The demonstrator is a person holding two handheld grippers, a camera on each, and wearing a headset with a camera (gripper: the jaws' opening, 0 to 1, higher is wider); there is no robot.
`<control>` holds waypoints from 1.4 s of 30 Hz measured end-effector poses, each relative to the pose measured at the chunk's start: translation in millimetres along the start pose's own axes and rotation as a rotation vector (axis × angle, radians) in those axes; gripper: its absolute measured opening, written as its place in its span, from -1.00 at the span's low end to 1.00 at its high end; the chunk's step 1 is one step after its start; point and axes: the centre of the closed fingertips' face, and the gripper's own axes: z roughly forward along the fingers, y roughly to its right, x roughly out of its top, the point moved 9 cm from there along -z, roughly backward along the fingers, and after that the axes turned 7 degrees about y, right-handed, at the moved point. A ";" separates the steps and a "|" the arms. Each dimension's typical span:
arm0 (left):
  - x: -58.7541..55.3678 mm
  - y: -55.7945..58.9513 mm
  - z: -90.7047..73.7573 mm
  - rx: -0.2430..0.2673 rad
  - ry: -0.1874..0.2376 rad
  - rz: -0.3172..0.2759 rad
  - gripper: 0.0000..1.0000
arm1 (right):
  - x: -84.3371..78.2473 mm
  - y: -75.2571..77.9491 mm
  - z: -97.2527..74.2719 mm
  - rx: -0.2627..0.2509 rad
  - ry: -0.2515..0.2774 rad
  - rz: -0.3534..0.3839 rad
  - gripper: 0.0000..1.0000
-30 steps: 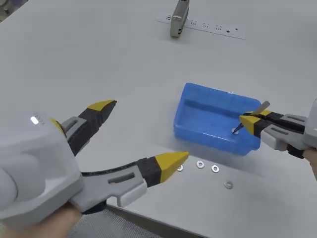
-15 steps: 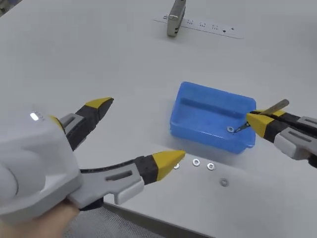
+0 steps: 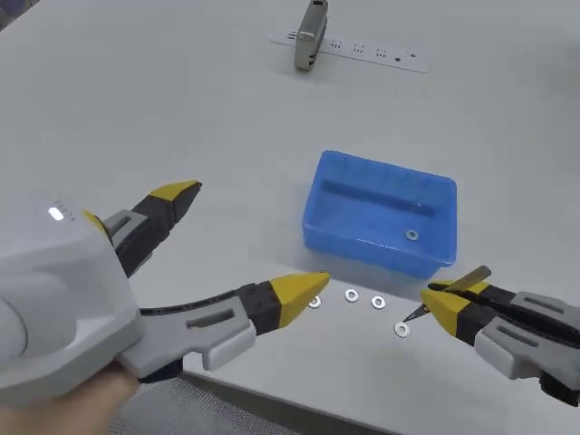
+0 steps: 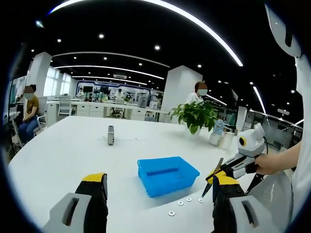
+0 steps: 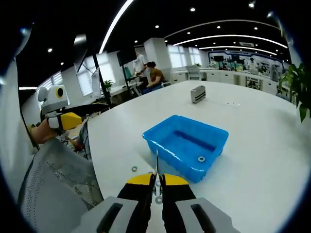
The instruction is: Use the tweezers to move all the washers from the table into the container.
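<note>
Counted: two grippers, one pair of tweezers, one container, five washers. Jaws spread wide on the left gripper (image 3: 243,237), clasping nothing, held over the white table (image 3: 136,109) to the left of the blue rectangular plastic container (image 3: 362,252). Jaws of the right gripper (image 3: 433,299) pinched tight on the slim metal tweezers (image 3: 474,275), low over the table just in front of the container. Of the small silver ring washers, one inside the container (image 3: 412,236) near its front wall and four on the table before it: three in a row (image 3: 352,294), a fourth (image 3: 401,330) apart to the right. Long axis of the tweezers slanted in the head view from upper right to lower left, tip aimed down just beside the fourth washer; cannot tell whether touching.
</note>
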 end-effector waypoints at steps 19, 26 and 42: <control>-0.9 0.4 0.4 -0.007 -0.014 0.003 0.81 | -9.6 -5.8 4.9 0.032 -0.048 -0.066 -0.93; -0.5 0.5 0.3 -0.010 -0.011 0.001 0.80 | -9.8 -15.0 4.1 0.068 -0.103 -0.232 -0.94; 0.1 0.2 -0.1 -0.006 -0.005 0.004 0.80 | 0.8 -16.3 -3.5 0.121 -0.100 -0.224 -0.95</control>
